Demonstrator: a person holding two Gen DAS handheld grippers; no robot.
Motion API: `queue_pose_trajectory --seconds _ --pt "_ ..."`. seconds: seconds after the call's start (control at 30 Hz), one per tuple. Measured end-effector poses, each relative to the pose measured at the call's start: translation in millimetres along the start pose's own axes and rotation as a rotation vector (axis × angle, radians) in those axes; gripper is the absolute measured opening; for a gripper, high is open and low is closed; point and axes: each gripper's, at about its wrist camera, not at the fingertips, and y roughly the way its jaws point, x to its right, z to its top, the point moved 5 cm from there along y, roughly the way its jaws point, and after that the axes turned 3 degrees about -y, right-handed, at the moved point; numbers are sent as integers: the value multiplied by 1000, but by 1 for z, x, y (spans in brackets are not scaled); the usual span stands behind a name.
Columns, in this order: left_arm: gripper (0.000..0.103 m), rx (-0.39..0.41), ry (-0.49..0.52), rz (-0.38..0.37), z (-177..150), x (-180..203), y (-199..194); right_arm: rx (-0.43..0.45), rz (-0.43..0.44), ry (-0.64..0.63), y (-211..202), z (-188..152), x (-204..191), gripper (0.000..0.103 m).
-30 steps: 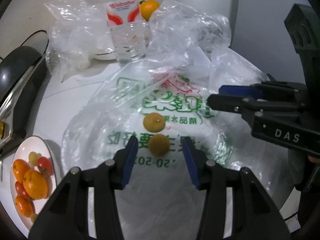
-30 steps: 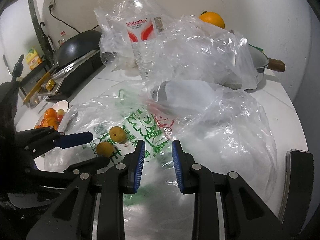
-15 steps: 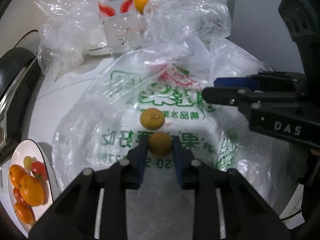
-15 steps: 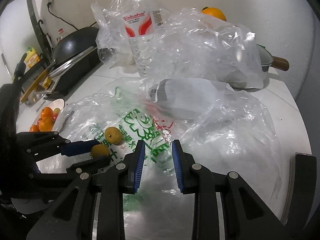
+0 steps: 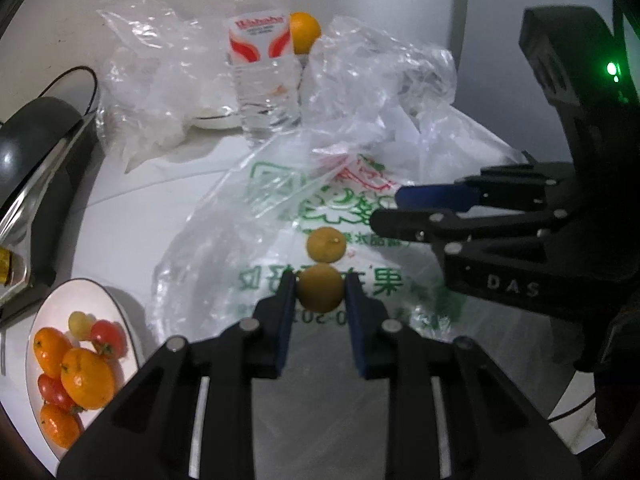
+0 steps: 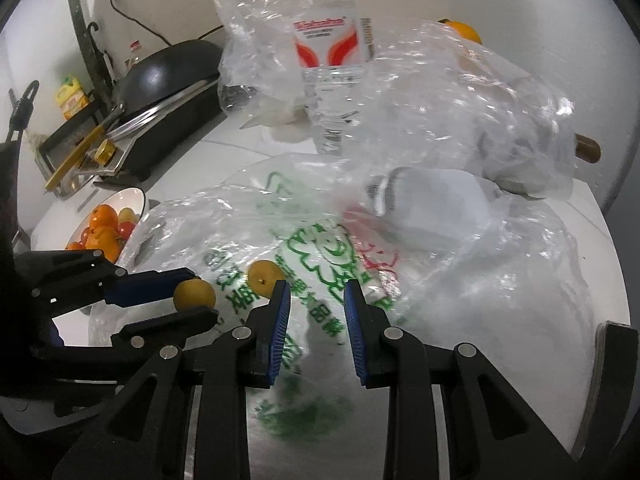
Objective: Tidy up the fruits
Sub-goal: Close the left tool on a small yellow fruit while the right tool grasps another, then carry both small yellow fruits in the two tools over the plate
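Dim cool indoor light, glare on the crumpled plastic bags [image 6: 472, 128], motion blur, fisheye-warped dark corners

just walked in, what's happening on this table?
A person is sorting fruit with two handheld tools. The left tool is shut on a small yellow-brown fruit from the printed plastic bag; a second similar fruit lies on the bag just beyond it. The right tool is nearly closed with nothing between its pads, over the same bag. A white plate to the left already holds oranges and tomatoes. A water bottle stands at the back.
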Motion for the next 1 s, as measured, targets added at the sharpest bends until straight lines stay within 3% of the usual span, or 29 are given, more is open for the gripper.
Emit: queue_pose_trajectory --seconds 0.53,1.0 --pt "25 8 -49 -1 -8 -27 -6 -48 32 -50 26 13 -29 29" --pt "25 14 -75 -15 -11 -37 -8 -113 -1 -102 49 10 -40 29"
